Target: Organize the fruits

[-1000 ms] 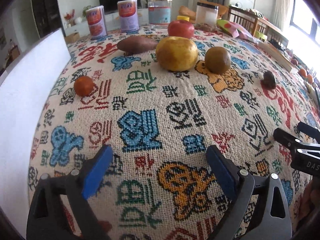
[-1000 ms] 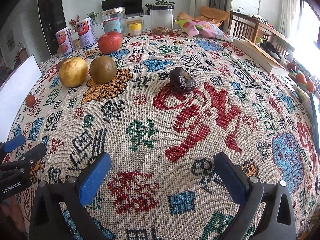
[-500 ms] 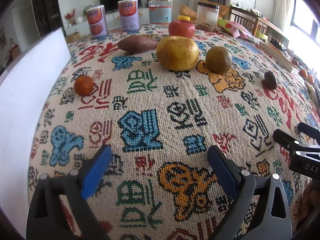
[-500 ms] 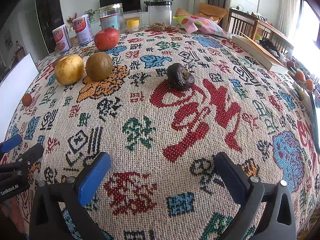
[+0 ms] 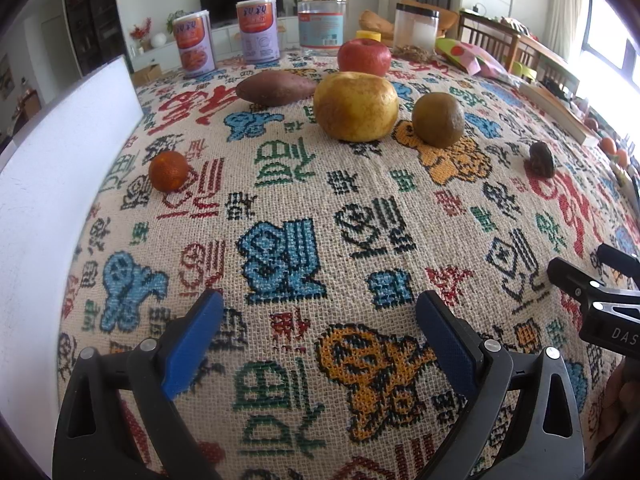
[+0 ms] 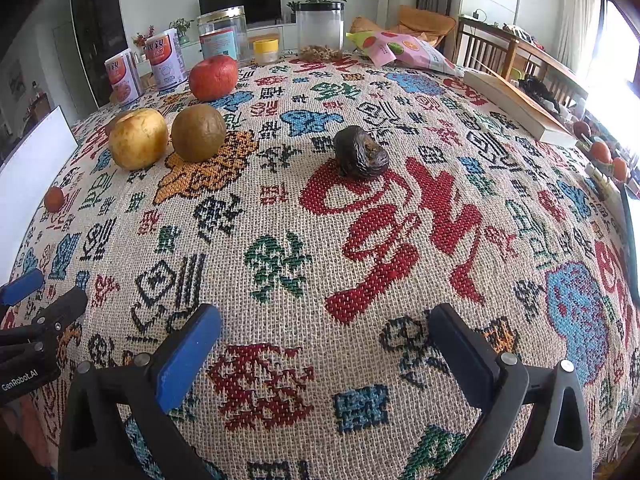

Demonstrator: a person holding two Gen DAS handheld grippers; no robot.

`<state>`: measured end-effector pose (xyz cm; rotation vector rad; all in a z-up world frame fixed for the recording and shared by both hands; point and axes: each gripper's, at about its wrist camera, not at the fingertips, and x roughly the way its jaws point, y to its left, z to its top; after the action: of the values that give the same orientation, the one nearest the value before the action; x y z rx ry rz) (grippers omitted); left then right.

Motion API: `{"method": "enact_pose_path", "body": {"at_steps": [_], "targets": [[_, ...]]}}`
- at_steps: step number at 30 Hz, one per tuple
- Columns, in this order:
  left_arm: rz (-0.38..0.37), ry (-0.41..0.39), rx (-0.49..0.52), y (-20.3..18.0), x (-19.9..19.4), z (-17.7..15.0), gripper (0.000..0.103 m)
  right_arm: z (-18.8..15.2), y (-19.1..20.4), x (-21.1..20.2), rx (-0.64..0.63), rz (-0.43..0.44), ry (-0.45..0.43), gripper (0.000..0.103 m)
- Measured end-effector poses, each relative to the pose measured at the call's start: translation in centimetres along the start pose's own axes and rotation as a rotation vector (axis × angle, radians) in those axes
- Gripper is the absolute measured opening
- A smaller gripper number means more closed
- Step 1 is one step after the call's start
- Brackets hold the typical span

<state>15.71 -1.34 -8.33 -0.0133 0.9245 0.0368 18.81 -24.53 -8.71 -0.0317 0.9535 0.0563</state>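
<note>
On the patterned tablecloth (image 5: 320,240) lie a yellow pear (image 5: 355,106), a brown round fruit (image 5: 438,119), a red apple (image 5: 364,57), a sweet potato (image 5: 275,87), a small orange (image 5: 169,171) and a dark wrinkled fruit (image 5: 542,159). My left gripper (image 5: 320,320) is open and empty near the front edge. My right gripper (image 6: 326,334) is open and empty, with the dark wrinkled fruit (image 6: 360,152) ahead of it. The pear (image 6: 138,138), brown fruit (image 6: 199,132), apple (image 6: 213,77) and orange (image 6: 54,199) lie far left in the right wrist view.
A white board (image 5: 52,208) stands along the left edge. Cans (image 5: 194,48), jars (image 5: 322,24) and a snack bag (image 6: 404,52) stand at the back. A book (image 6: 516,102) and small fruits (image 6: 600,152) lie at the right.
Both grippers have edged slightly forward over the cloth. The fruits have not moved.
</note>
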Motion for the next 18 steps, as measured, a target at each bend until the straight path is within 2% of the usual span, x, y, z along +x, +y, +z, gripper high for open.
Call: {"method": "enact_pose_path", "body": {"at_steps": [18], "targets": [[0.001,0.001,0.000,-0.02,-0.04,0.01,0.099,0.09,0.04,-0.16,0.001,0.002,0.001,0.103]]}}
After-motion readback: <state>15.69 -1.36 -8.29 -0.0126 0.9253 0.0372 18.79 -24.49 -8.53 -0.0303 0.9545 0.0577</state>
